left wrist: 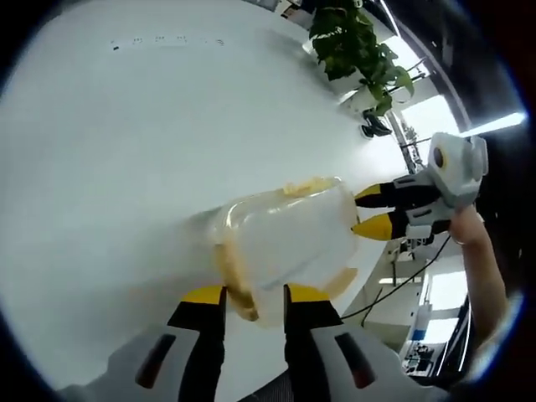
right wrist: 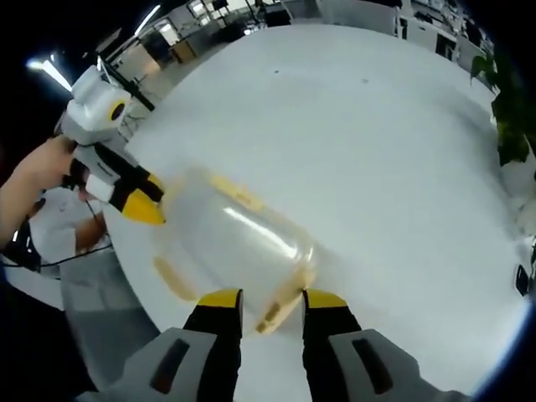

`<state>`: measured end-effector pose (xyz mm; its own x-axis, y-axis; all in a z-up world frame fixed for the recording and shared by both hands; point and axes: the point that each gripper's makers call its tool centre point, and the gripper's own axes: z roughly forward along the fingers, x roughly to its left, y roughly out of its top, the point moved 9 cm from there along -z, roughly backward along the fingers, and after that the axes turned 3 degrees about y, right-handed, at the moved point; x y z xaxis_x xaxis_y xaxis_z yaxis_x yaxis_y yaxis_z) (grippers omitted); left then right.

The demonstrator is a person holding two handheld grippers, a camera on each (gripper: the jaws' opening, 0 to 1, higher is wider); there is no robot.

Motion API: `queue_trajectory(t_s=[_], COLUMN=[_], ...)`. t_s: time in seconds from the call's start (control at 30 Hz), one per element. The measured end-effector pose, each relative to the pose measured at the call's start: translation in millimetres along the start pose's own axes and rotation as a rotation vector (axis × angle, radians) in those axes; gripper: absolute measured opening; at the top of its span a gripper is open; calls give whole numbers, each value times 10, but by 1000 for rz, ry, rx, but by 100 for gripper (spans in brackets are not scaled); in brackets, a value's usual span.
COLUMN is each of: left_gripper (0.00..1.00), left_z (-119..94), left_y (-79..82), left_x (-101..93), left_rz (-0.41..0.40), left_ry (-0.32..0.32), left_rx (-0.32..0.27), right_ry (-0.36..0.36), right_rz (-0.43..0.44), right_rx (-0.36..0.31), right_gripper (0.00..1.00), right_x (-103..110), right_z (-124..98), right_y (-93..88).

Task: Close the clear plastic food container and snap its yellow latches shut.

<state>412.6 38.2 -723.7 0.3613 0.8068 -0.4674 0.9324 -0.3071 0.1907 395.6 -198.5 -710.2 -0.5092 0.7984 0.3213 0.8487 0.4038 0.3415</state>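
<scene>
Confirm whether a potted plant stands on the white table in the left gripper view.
Yes, a leafy potted plant stands at the far edge of the white table.

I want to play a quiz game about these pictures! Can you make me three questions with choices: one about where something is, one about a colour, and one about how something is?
1. Where does the clear container sit?
A. On the white table
B. On a chair
C. On the floor

2. What colour are the tips of the fingers?
A. Blue
B. Yellow
C. Green

3. How are the left gripper and the right gripper placed?
A. Both far away from the container
B. One at each end of the container
C. Both lying flat on the table

Answers: 1 A, white tabletop surrounds it; 2 B, yellow caps show in both views; 3 B, each view shows the other gripper at the far end.
</scene>
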Motion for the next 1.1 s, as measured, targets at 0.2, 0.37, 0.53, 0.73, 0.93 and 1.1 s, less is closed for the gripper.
queue_trajectory(t_s=[0.2, 0.37, 0.53, 0.73, 0.93, 1.1], left_gripper=[24, 24, 24, 23, 22, 22], left_z=[4, 18, 9, 11, 1, 56], left_y=[8, 20, 9, 10, -24, -32], left_x=[12, 38, 5, 5, -23, -49], left_rz=[-9, -32, -30, -34, -41, -78], left_ry=[-9, -25, -29, -30, -31, -36], left_rx=[7, 22, 35, 36, 42, 33], right_ry=[5, -4, 25, 37, 57, 97], right_rz=[-5, 8, 74, 93, 141, 199], right_rx=[22, 57, 48, 36, -2, -19], right_gripper=[17, 18, 22, 21, 21, 25], right_x=[-31, -27, -72, -68, -53, -68], right_z=[-6, 18, 37, 33, 63, 111], right_y=[22, 66, 43, 23, -50, -52])
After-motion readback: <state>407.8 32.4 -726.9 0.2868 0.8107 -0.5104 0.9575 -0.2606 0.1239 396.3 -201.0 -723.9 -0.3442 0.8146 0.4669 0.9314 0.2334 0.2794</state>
